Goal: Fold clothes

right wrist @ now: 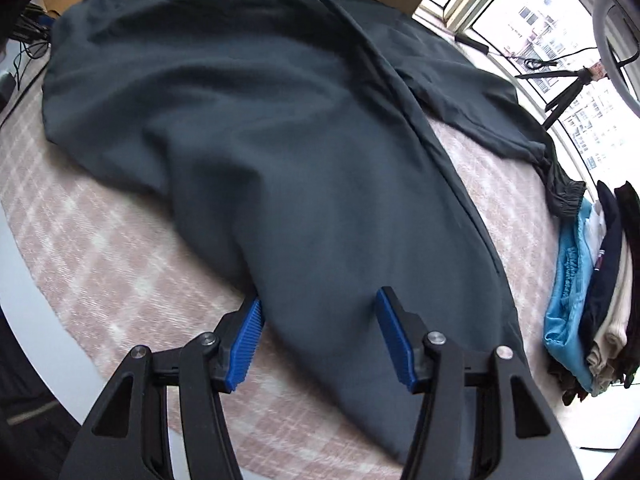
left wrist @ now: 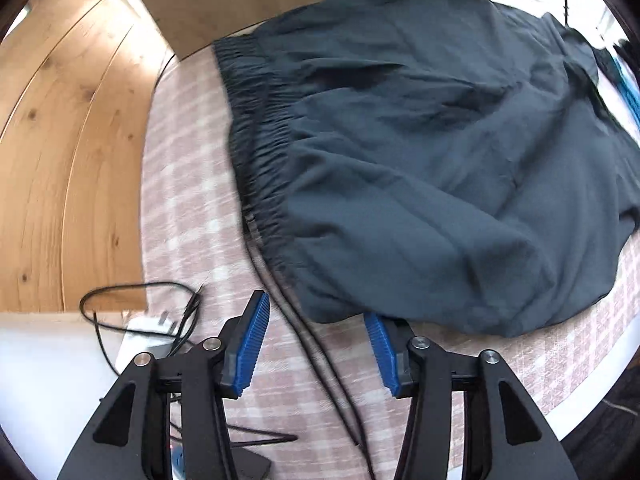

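Dark grey trousers (left wrist: 420,152) lie spread on a pink checked cloth (left wrist: 192,208). Their elastic waistband (left wrist: 256,132) shows at the left of the left wrist view. My left gripper (left wrist: 316,320) is open at the near hip corner, with a drawstring (left wrist: 304,328) running between its blue pads. In the right wrist view a trouser leg (right wrist: 320,200) runs toward me and passes between the fingers of my open right gripper (right wrist: 320,308). The other leg ends in a cuff (right wrist: 568,196) at the right.
A stack of folded clothes (right wrist: 592,300), blue, white and dark, sits at the right table edge. Black cables (left wrist: 132,320) and a white adapter lie at the left edge. Wooden floor (left wrist: 72,152) is beyond. A tripod (right wrist: 568,88) stands by the window.
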A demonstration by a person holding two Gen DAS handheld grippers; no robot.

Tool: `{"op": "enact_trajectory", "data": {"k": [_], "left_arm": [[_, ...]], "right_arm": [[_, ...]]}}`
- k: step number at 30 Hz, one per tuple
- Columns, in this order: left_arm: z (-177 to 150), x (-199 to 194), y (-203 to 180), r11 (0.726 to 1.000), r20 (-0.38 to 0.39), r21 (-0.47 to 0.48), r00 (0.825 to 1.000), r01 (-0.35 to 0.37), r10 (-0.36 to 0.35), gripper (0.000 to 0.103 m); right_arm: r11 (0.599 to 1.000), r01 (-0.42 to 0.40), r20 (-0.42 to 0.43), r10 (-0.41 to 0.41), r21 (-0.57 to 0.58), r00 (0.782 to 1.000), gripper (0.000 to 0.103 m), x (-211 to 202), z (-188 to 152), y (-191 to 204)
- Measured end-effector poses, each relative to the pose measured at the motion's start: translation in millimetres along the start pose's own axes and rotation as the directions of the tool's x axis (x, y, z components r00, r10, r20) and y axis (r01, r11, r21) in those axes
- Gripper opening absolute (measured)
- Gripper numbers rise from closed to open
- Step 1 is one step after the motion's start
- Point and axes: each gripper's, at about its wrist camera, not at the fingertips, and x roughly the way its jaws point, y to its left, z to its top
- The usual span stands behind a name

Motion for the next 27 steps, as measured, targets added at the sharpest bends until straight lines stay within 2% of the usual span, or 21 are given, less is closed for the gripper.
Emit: {"op": "enact_trajectory", "data": {"k": [2,4,8,9,12,14,16,17,18,23,27], "left_arm": [[-6,-3,5,1.0,0.004,-0.009,1.0,0.023,-0.023,0.048],[-12,-6,6,1.0,0.014,0.0,1.0,0.013,-0.013,0.048],[-20,-6,7,1.0,0.008,0.021,1.0,0.014,-0.014,0.048],[-22,-7,7,0.999,0.01,0.029,0.999,0.03,-0.03,0.048],[-20,-1,0,0.997,0.006,0.067,0.999,0.048,-0.049,0.05],[-13,7,-8,0.995,-0.005,0.089,0.999,0.051,-0.051,0.05],[-5,14,-16,0.993,-0.01,0.106,0.999,0.054,-0.053,0.046],[-1,14,-18,0.992,-0.011,0.109,0.998,0.069,-0.068,0.029],[4,12,-20,0.989,-0.013,0.107,0.995,0.1,-0.099,0.02],[33,-9,-24,0.979,-0.009,0.118,0.986,0.166,-0.166,0.019],[68,-18,-31,0.979,-0.004,0.136,0.989,0.15,-0.151,0.024]], "right_arm": [[1.0,-0.002,-0.019,0.002,0.005,1.0,0.055,4,2,-6],[1.0,-0.007,-0.024,0.008,0.026,1.0,0.055,3,7,-8],[1.0,-0.02,0.044,0.021,-0.013,0.999,0.055,-30,14,13],[0.999,-0.034,0.059,0.036,-0.031,0.998,0.056,-40,18,22],[0.984,-0.153,0.108,0.162,-0.086,0.981,0.056,-61,36,57],[0.971,-0.198,0.124,0.215,-0.134,0.969,0.056,-65,52,91],[0.958,-0.191,0.126,0.221,-0.213,0.967,0.056,-58,67,127],[0.955,-0.182,0.126,0.216,-0.236,0.968,0.056,-55,73,141],[0.951,-0.173,0.125,0.21,-0.257,0.97,0.056,-52,79,154],[0.939,-0.159,0.119,0.203,-0.304,0.972,0.056,-29,107,190],[0.936,-0.148,0.099,0.188,-0.319,0.977,0.055,-16,120,200]]}}
